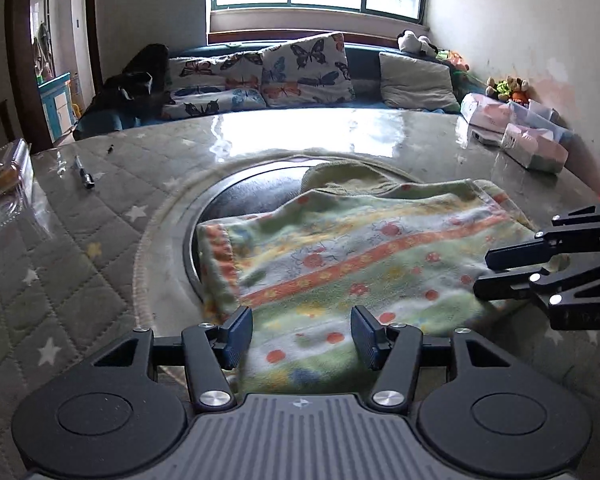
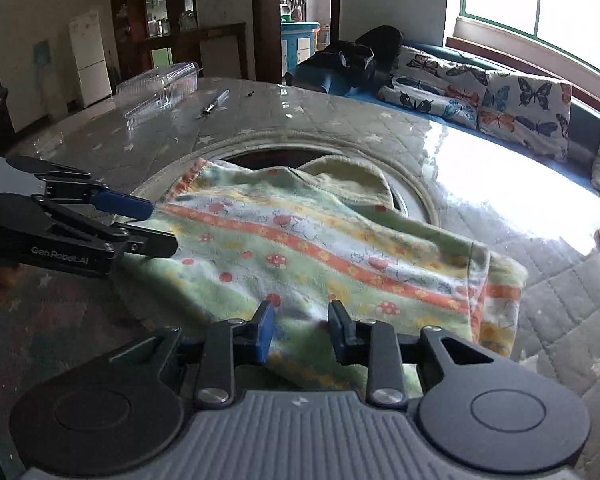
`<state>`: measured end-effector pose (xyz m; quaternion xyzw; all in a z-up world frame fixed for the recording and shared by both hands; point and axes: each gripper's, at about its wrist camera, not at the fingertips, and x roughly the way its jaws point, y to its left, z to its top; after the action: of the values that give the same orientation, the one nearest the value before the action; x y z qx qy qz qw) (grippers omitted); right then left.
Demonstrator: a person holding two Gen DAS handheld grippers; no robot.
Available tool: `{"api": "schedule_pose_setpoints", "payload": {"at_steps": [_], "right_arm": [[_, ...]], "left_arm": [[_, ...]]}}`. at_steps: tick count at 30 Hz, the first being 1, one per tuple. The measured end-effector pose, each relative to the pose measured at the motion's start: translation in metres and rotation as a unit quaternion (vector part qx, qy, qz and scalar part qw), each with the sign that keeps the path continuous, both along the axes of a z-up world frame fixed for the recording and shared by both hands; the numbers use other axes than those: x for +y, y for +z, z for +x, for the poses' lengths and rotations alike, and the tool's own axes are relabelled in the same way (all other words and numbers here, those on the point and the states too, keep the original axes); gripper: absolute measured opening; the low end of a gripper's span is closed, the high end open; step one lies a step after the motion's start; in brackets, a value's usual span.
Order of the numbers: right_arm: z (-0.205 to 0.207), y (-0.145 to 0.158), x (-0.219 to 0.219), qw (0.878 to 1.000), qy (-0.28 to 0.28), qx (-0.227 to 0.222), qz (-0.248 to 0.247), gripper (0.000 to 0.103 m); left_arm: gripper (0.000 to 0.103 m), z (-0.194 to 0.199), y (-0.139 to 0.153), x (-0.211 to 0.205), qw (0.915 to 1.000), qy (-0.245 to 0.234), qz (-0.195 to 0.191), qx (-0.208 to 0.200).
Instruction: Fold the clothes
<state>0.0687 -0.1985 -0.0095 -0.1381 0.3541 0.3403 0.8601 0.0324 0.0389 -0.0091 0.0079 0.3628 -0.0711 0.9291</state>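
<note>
A folded green fleece garment (image 1: 352, 256) with orange stripes and red dots lies on the table over a dark round inset; it also shows in the right wrist view (image 2: 320, 248). My left gripper (image 1: 302, 338) is open, its jaws straddling the garment's near edge. It shows from the side in the right wrist view (image 2: 160, 226). My right gripper (image 2: 300, 334) is open over the garment's other near edge, with cloth between the jaws but not pinched. It shows in the left wrist view (image 1: 484, 274) at the garment's right edge.
The quilted grey star-pattern table cover (image 1: 80, 240) lies under clear plastic. A pen (image 1: 85, 172) and a clear plastic box (image 2: 160, 88) sit at the far left. Tissue packs (image 1: 536, 146) sit at the far right. A sofa with butterfly cushions (image 1: 304, 68) stands behind the table.
</note>
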Motion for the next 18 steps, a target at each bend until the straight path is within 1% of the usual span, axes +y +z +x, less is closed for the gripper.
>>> {"api": "schedule_pose_setpoints", "payload": {"at_steps": [3, 4, 5, 6, 8, 10, 12, 13, 18], "right_arm": [[-0.005, 0.008, 0.008, 1.0, 0.017, -0.008, 0.001, 0.03], [-0.007, 0.01, 0.012, 1.0, 0.025, -0.01, 0.001, 0.032], [-0.009, 0.012, 0.018, 0.999, 0.035, -0.011, 0.001, 0.033], [-0.012, 0.013, 0.024, 0.999, 0.046, -0.013, 0.0, 0.033], [-0.017, 0.014, 0.038, 0.998, 0.067, -0.014, -0.004, 0.033], [-0.021, 0.014, 0.052, 0.996, 0.089, -0.015, -0.009, 0.034], [-0.028, 0.014, 0.069, 0.993, 0.114, -0.017, -0.014, 0.034], [-0.03, 0.013, 0.077, 0.992, 0.125, -0.017, -0.016, 0.034], [-0.041, 0.006, 0.111, 0.985, 0.168, -0.026, -0.032, 0.038]], "left_arm": [[0.059, -0.002, 0.006, 0.014, 0.9995, 0.019, -0.025, 0.003], [0.06, -0.002, 0.009, 0.021, 0.9989, 0.03, -0.036, 0.005], [0.062, -0.003, 0.01, 0.028, 0.9982, 0.04, -0.043, 0.007], [0.068, -0.003, 0.012, 0.034, 0.9974, 0.051, -0.051, 0.008], [0.072, -0.002, 0.014, 0.046, 0.9952, 0.073, -0.065, 0.011], [0.072, -0.001, 0.017, 0.058, 0.9927, 0.09, -0.079, 0.013], [0.08, 0.001, 0.018, 0.067, 0.9896, 0.107, -0.095, 0.018], [0.082, 0.002, 0.019, 0.071, 0.9879, 0.115, -0.103, 0.02], [0.084, 0.004, 0.017, 0.085, 0.9807, 0.133, -0.14, 0.031]]}}
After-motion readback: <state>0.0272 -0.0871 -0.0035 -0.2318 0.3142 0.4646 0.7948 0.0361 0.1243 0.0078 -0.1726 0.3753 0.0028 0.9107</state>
